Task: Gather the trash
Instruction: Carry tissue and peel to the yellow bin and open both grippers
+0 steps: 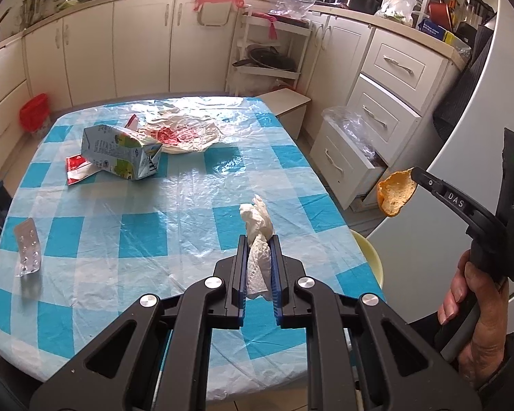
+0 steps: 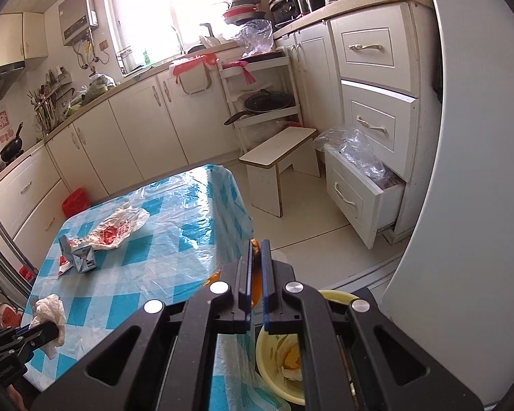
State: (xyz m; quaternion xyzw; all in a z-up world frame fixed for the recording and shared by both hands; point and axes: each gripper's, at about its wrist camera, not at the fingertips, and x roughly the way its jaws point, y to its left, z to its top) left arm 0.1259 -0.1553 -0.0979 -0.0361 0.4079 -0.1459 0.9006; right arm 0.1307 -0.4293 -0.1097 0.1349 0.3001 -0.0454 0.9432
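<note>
Trash is held in both grippers, with more lying on the worktop [image 1: 174,205], which wears a blue-and-white checked cloth under clear plastic.

In the left wrist view, the left hand-held gripper [image 1: 260,239] is closed on a crumpled white tissue [image 1: 257,222]; the wad sticks up past the fingertips and hangs above the cloth. At about 3 o'clock from it, beyond the worktop's edge, the right hand-held gripper [image 1: 415,173] pinches an orange peel [image 1: 394,195] at its tip, and a person's hand [image 1: 476,308] grips its handle. Just under the worktop's edge at 4 o'clock shows the rim of a yellow bowl [image 1: 370,250].

In the right wrist view, the same right gripper's jaws stand almost together, with the peel squeezed between them and showing orange in the narrow gap. The yellow bowl lies directly below, at 6 o'clock, with scraps inside.

Farther out on the worktop, a silver blister pack [image 1: 27,250] lies at 9 o'clock near the left edge. Beyond it, at 10 o'clock, a squashed drink carton [image 1: 120,150] lies on its side, with a red-and-white wrapper [image 1: 78,167] just beside it. Behind the carton, at 11 o'clock, is a crumpled plastic bag [image 1: 181,133] with red print.

On the floor beyond the worktop stand a red bin [image 1: 34,113] at 10 o'clock and a low white stool [image 1: 288,106] at 1 o'clock. A cabinet drawer [image 1: 346,161] at 2 o'clock stands pulled open, with clear plastic spilling out.
</note>
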